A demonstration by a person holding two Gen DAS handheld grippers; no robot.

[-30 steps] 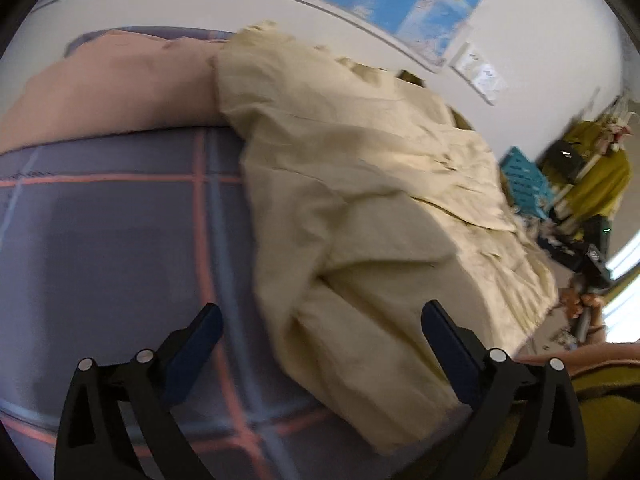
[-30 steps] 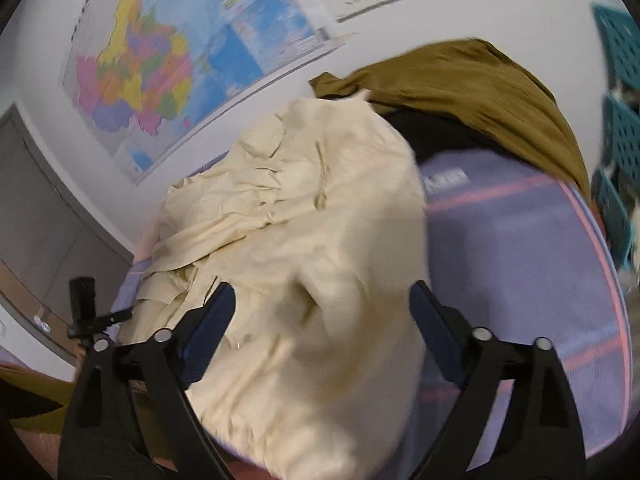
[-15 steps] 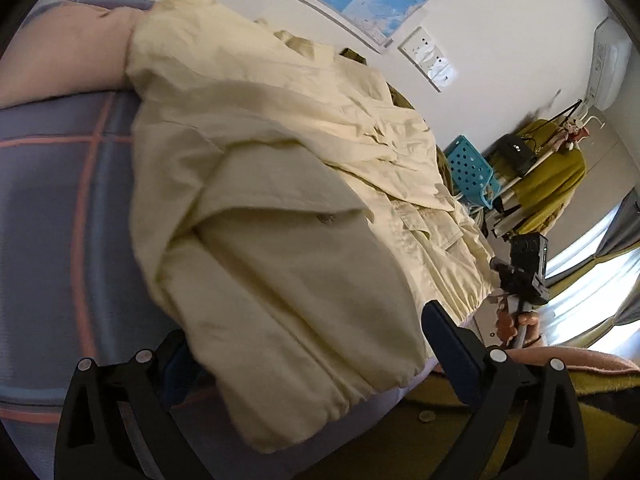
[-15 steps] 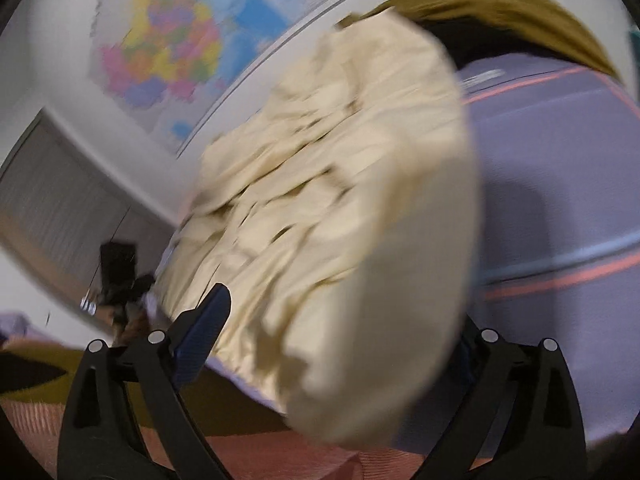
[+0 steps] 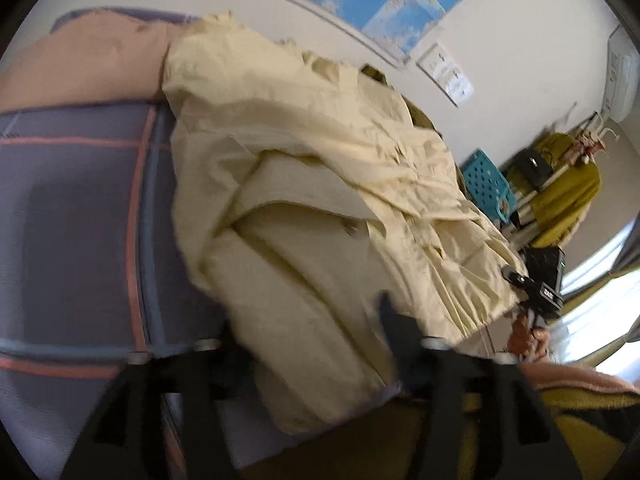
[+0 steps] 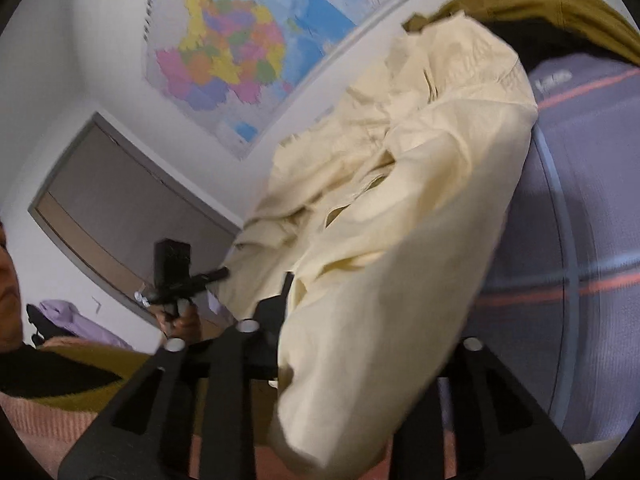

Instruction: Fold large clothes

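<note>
A pale cream jacket (image 5: pixel 320 168) lies crumpled on a bed with a purple plaid sheet (image 5: pixel 72 208). Its near hem hangs over the bed's edge. In the left wrist view my left gripper (image 5: pixel 312 340) has that hem between its fingers. The jaws are closing, and cloth covers the left finger. In the right wrist view my right gripper (image 6: pixel 372 320) straddles a thick fold of the jacket (image 6: pixel 400 220) at the other end of the hem. Its jaws are also closing, and its right finger is hidden behind the cloth. Both views are blurred.
A pink blanket (image 5: pixel 88 68) lies at the head of the bed and an olive garment (image 6: pixel 560 4) at the far side. A teal basket (image 5: pixel 486 184) and a loaded clothes rack (image 5: pixel 568 192) stand beyond the bed. A map (image 6: pixel 240 48) hangs on the wall.
Both pairs of jaws have narrowed around the jacket's hem. The right gripper has dropped and come in close to the cloth. The left gripper has shifted along the bed's edge onto the hem.
</note>
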